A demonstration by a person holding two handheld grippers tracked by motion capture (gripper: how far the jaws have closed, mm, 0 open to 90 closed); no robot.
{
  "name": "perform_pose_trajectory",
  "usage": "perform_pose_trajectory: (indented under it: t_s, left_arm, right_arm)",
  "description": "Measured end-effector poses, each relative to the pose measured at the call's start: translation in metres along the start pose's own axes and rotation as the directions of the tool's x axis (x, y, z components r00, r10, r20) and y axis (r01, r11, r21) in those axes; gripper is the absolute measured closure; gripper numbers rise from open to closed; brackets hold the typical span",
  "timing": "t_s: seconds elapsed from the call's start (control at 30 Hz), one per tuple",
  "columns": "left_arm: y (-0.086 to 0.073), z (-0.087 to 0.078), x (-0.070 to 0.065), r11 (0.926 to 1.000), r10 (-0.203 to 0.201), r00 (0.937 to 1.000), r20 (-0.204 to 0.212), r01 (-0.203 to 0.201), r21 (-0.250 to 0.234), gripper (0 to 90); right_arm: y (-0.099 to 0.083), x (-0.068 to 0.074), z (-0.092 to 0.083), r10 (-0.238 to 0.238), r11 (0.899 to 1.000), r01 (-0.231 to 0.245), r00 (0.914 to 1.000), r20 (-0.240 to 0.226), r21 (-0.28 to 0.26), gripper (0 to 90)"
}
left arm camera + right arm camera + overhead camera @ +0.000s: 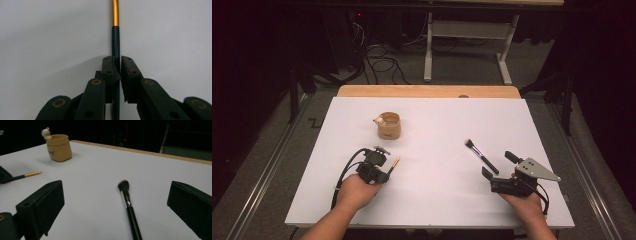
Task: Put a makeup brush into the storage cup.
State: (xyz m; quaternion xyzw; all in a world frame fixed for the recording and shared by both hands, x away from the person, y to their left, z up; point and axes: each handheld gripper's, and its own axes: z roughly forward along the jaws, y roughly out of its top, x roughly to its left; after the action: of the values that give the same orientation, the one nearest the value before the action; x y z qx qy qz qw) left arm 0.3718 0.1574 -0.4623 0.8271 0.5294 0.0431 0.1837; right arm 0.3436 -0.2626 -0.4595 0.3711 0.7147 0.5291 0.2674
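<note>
The left tool (117,65) is pinching a thin brush (115,40) between its black pads, jaws nearly together, near the counter's (437,200) front edge toward its left side. The slim dark shaft is running straight out from between the jaws, and beyond them a shiny golden metal sleeve is continuing toward the small pale tip, which is pointing toward the far right corner. The right tool (498,165) is resting in the person's hand near the front right corner with its blocky matte jaws standing wide apart and gripping nothing. A larger makeup brush (128,206) is lying flat on the counter between and just ahead of those jaws, untouched, its glossy black handle, silver ferrule and dark fluffy head aiming toward the far edge. Beyond the left tool, toward the far left part of the smooth white counter, a tan, rounded pot (389,126) with a small bear figure on its rim is standing upright.
</note>
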Motion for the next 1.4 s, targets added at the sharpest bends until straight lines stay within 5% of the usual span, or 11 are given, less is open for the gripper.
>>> perform_pose_trajectory:
  t_s: [1.4]
  left_arm:
    - [-0.0005, 0.0009, -0.0035, 0.9993, 0.035, 0.9991, -0.025, -0.035, -0.008, 83.2]
  right_arm:
    - [0.0003, 0.0009, 0.0013, 0.005, 1.0, -0.005, 1.0, -0.007, -0.003, 1.8]
